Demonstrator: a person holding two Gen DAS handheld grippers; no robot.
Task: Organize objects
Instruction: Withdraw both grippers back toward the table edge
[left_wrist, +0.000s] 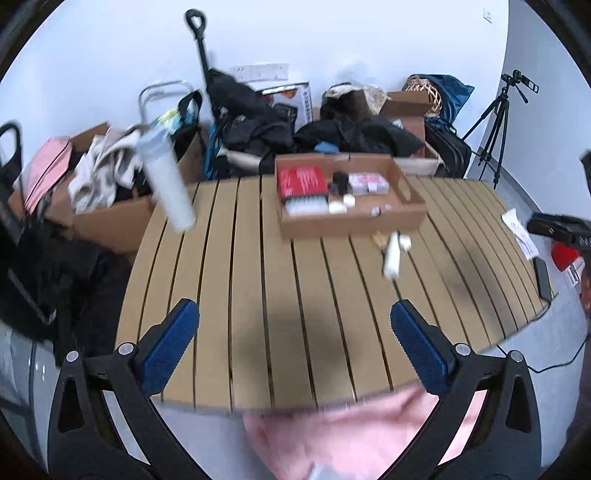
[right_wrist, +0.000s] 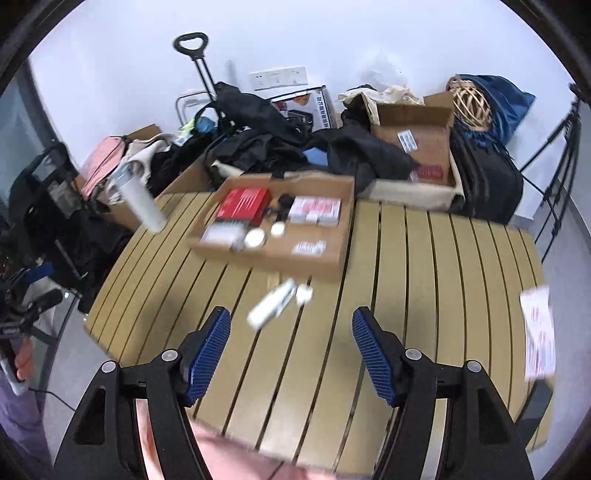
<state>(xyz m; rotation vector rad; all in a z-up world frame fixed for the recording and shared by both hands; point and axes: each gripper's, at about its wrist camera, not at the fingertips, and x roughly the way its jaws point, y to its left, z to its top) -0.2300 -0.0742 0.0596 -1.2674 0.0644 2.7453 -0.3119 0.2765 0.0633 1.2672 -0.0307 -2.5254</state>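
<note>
A shallow cardboard tray (right_wrist: 273, 254) sat at the far-centre of the slatted tan table (right_wrist: 424, 277), w/ a red box (right_wrist: 242, 205), pink-white packs and small white tubs inside; a white tube (right_wrist: 271, 304) lay just near of it. Left gripper (left_wrist: 295, 343) & right gripper (right_wrist: 291, 354) both hung jaws apart, empty, over the near edge. Tall white bottle (left_wrist: 166, 184) far left, boxes & dark clothes piled behind vs a white wall

White tube (right_wrist: 272, 302) lying before cardboard tray (right_wrist: 273, 254)

On the slatted wooden bench (right_wrist: 424, 280): shallow cardboard tray (right_wrist: 332, 258) toward the back, white plastic tube (right_wrist: 271, 304) just before it, tall white cylinder (right_wrist: 142, 206) far left.
</note>
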